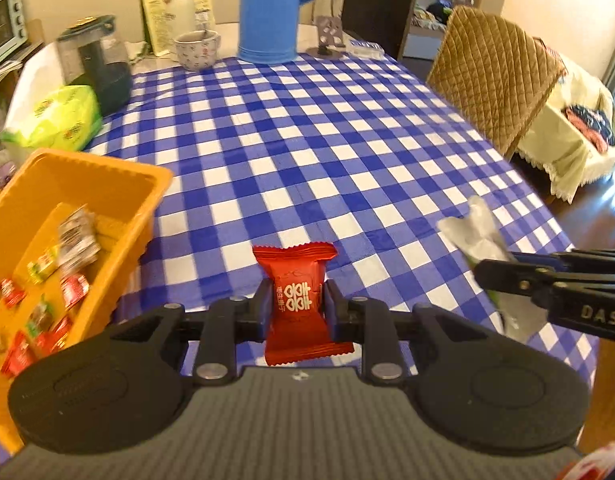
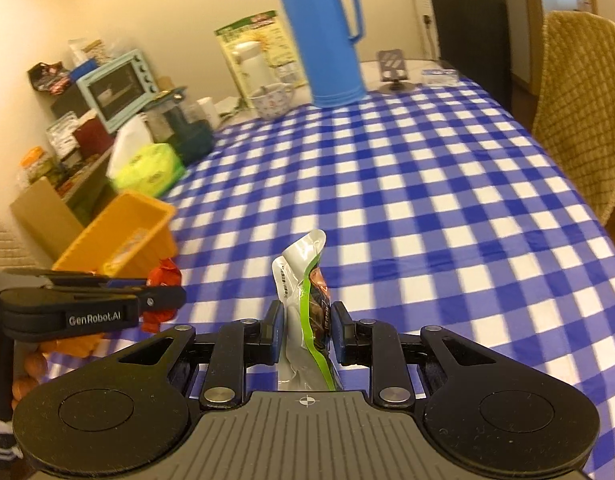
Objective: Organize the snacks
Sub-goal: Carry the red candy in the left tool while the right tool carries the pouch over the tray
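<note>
My left gripper (image 1: 294,304) is shut on a red snack packet (image 1: 297,280) with white characters, held above the checked tablecloth just right of the orange bin (image 1: 147,184). The bin holds several small red, green and silver snack packets (image 1: 71,240). My right gripper (image 2: 305,330) is shut on a silver and green snack pouch (image 2: 303,276), held upright above the cloth. In the left wrist view the right gripper (image 1: 483,268) and its pouch (image 1: 473,226) sit at the right. In the right wrist view the left gripper (image 2: 163,294) with the red packet (image 2: 163,274) sits beside the bin (image 2: 119,224).
A blue thermos (image 1: 269,8) stands at the table's far end, with a patterned mug (image 1: 195,50), a dark container (image 1: 95,56) and a green tissue pack (image 1: 63,120) at the far left. A quilted chair (image 1: 491,76) stands at the right edge. The blue checked tablecloth (image 1: 327,152) covers the table.
</note>
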A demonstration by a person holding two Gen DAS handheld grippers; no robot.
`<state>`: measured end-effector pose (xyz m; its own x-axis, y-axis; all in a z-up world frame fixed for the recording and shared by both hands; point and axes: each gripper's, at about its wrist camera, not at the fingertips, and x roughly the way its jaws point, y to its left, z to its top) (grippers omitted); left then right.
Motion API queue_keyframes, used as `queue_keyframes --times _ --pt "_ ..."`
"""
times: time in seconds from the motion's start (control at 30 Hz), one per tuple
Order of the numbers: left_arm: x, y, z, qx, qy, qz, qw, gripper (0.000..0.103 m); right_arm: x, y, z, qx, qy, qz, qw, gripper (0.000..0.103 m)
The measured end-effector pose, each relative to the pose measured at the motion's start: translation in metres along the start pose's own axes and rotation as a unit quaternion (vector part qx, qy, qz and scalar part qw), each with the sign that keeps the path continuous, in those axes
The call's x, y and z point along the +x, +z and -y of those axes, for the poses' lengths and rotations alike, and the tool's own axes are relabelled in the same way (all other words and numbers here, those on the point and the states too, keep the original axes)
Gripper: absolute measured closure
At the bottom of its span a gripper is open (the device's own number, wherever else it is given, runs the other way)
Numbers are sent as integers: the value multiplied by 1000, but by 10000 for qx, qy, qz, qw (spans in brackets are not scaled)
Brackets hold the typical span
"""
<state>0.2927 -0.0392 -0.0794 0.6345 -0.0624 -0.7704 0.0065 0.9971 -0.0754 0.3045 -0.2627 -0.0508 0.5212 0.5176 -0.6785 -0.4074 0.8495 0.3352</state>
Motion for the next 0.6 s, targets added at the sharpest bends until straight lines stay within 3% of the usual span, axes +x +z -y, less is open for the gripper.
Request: queue_keyframes --times 0.6 --pt "-106 -39 -100 -699 563 461 9949 79 35 -7 -145 -380 1224 -353 9911 78"
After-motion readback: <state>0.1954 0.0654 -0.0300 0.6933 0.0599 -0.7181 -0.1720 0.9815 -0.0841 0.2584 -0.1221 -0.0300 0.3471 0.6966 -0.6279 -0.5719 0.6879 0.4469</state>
